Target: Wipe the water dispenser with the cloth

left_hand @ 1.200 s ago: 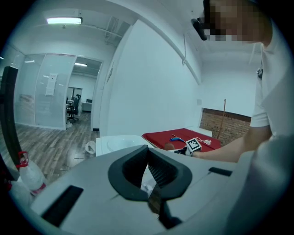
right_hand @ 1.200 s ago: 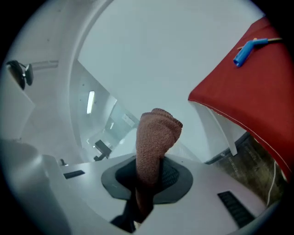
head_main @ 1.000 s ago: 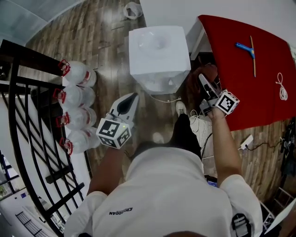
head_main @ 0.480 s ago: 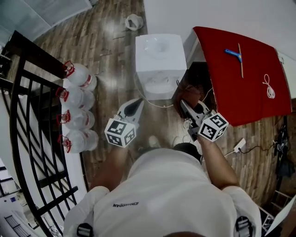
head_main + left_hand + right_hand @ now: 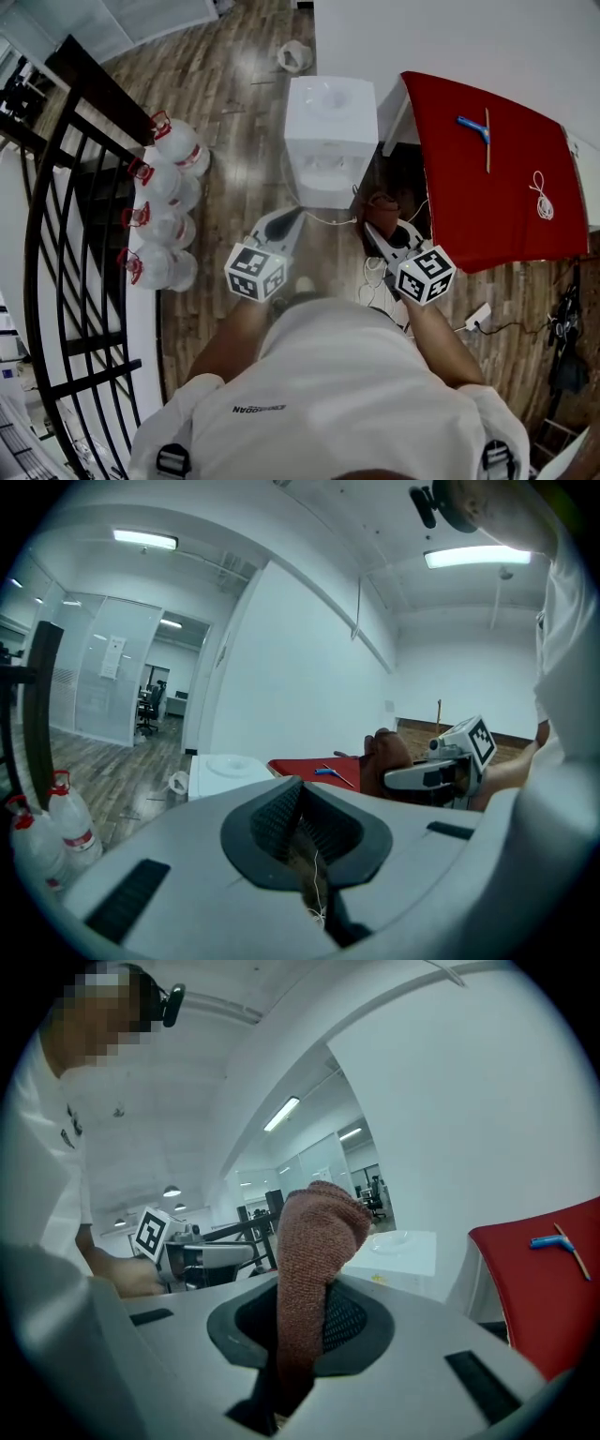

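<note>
Nearest in the head view are the person's white-shirted shoulders (image 5: 328,394), with both forearms reaching forward. The left gripper (image 5: 300,836) has its jaws drawn together to a thin slit. A brown sliver with a pale thread shows in that slit, and whether it is caught fibre or the floor beyond cannot be told. The right gripper (image 5: 305,1321) has its jaws clamped on a rust-brown knitted cloth (image 5: 317,1232), which stands up out of them in a folded hump. From above the same cloth is only a small brown lump past the gripper's tip, held over the floor.

Ahead of both grippers a white box-shaped water dispenser (image 5: 330,122) stands on the floor, with a round recess in its top. The cloth is near its front right corner but apart from it.

Only the head view shows the layout around it. A thin white cable (image 5: 323,220) trails from the dispenser's base. To the left, a row of clear plastic water jugs with red caps (image 5: 159,202) stands beside a black metal railing (image 5: 66,216). To the right, a red-covered table (image 5: 487,216) carries a blue-handled tool (image 5: 472,127), a thin wooden stick (image 5: 487,141) and a coiled white cord (image 5: 541,192). A white power strip (image 5: 478,317) lies on the brown wood-plank floor (image 5: 225,122).

The gripper views add the room: plain white walls, ceiling strip lights (image 5: 478,557), and glass partitions (image 5: 103,686) with office chairs behind them.
</note>
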